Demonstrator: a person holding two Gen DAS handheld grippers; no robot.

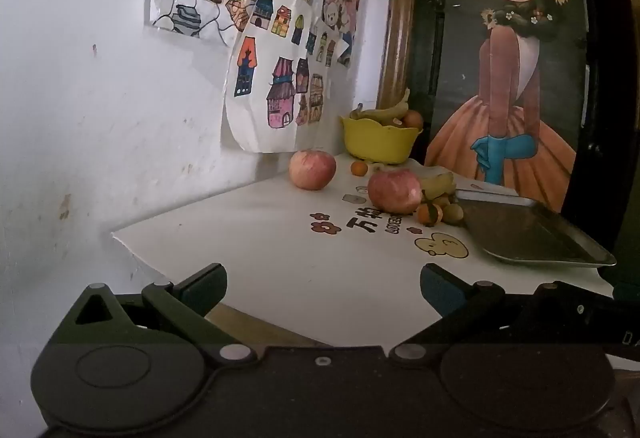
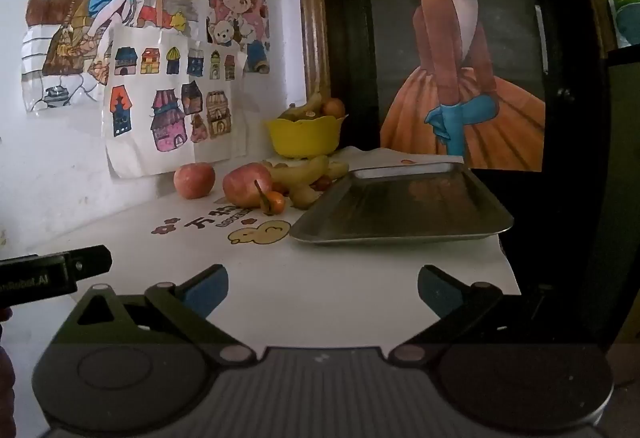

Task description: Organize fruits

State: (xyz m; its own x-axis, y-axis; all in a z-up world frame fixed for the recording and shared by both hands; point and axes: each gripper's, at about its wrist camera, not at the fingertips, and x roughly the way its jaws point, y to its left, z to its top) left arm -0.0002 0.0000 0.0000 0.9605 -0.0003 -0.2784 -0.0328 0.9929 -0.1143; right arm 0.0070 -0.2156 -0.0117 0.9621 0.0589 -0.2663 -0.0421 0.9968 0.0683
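Here, in the left wrist view, the left gripper (image 1: 323,282) hovers over a white table (image 1: 280,258), jaws wide apart and empty. Two apples (image 1: 312,169) sit beyond; bananas (image 1: 438,185) and small oranges (image 1: 430,213) hide partly behind the nearer apple. A yellow bowl (image 1: 378,142) holds more fruit, hard to identify. A metal tray (image 1: 532,234) lies right.

In the right wrist view, the right gripper (image 2: 323,284) is likewise spread open, holding nothing, with the tray ahead and the fruit left of it.

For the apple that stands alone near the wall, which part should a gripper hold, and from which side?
Grip the lone apple across its widest middle, probably approaching from the front with the open left gripper. Its flanks look free, the wall stands behind it, and the other apple sits apart.
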